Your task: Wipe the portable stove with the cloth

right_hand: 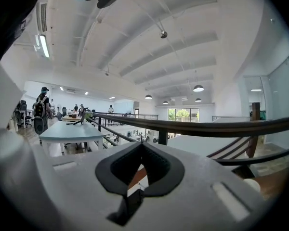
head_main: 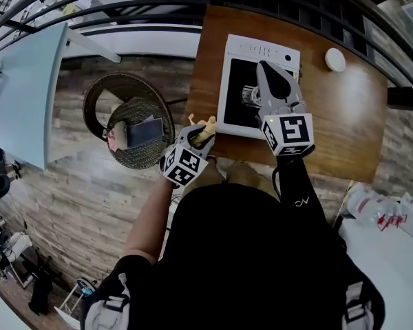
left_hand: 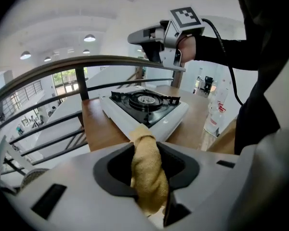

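Black-sleeved arms fill the lower frame. Centre frame, the left gripper (head_main: 196, 133) has its jaws clamped on a rolled yellow terry cloth (head_main: 204, 132), just beside the near left corner of the white portable gas stove (head_main: 260, 49). The right gripper (head_main: 267, 71) hovers above the stove's burner with its jaws together and nothing between them. To the right of the stove the brown wooden table (head_main: 351, 119) lies open. The stove's markings are too small to read.

In the head view's upper centre, the right gripper (head_main: 270, 73) covers part of the burner of the portable stove (head_main: 235, 88). At the bottom centre of the left gripper view, the lower end of the cloth (left_hand: 145, 158) disappears between the closed jaws of the left gripper (left_hand: 148, 182).
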Demonstrator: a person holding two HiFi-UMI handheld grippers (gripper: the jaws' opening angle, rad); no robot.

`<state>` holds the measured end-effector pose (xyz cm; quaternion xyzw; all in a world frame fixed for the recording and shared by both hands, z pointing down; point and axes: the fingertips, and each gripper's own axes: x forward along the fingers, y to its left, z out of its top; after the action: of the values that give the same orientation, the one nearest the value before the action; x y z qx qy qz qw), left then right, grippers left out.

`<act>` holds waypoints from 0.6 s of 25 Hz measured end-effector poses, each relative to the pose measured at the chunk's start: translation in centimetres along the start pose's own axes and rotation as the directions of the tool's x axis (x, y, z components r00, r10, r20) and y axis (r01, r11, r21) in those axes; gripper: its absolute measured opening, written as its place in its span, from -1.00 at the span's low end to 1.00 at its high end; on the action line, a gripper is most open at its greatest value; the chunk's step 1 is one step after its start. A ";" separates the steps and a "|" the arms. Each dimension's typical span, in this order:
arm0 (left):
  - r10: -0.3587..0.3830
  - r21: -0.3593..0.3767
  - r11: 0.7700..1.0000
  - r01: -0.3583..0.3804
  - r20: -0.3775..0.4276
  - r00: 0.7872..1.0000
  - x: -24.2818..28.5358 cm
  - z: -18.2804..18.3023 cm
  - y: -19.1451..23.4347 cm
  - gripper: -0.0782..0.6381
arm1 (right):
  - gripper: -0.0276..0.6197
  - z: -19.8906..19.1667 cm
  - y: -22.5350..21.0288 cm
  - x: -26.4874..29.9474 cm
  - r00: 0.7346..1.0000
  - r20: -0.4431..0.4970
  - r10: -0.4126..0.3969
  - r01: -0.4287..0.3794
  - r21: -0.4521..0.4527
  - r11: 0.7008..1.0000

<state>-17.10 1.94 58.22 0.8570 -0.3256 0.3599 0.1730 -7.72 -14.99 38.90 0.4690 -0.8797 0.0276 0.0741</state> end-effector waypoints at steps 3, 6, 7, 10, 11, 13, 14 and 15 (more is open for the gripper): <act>0.041 0.047 0.998 -0.044 0.064 0.997 -1.5 2.6 1.8 -0.43 | -0.91 0.8 -0.5 0.0 0.999 0.015 -0.031 0.031 -0.013 0.999; 0.074 0.059 0.995 -0.083 0.140 0.987 -2.7 5.4 3.6 -0.43 | -0.91 1.2 -1.4 -0.7 0.997 0.030 -0.075 0.075 -0.021 0.997; 0.080 0.067 0.994 -0.092 0.159 0.984 -2.9 6.3 4.0 -0.43 | -0.91 1.2 -1.8 -1.1 0.995 0.034 -0.090 0.091 -0.024 0.996; 0.087 0.107 0.988 -0.110 0.195 0.977 -2.7 9.6 4.8 -0.43 | -0.91 1.0 -3.7 -2.3 0.991 0.038 -0.128 0.128 -0.021 0.992; 0.087 0.121 0.986 -0.114 0.206 0.975 -2.4 10.8 4.7 -0.43 | -0.91 0.9 -4.5 -2.7 0.990 0.037 -0.136 0.137 -0.019 0.990; 0.082 0.142 0.983 -0.117 0.230 0.970 -1.7 13.3 4.1 -0.43 | -0.91 0.8 -6.3 -3.8 0.988 0.038 -0.148 0.149 -0.015 0.989; 0.078 0.147 0.982 -0.116 0.240 0.968 -1.3 14.6 3.7 -0.43 | -0.91 0.8 -7.2 -4.4 0.988 0.040 -0.151 0.152 -0.012 0.988; 0.076 0.150 0.982 -0.115 0.247 0.966 -0.7 15.8 3.1 -0.43 | -0.91 0.8 -8.3 -5.0 0.987 0.043 -0.153 0.154 -0.007 0.988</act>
<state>-11.68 -8.38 47.13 0.8888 -0.3545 0.2871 0.0440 1.81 -15.55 37.16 0.5354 -0.8424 0.0072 0.0600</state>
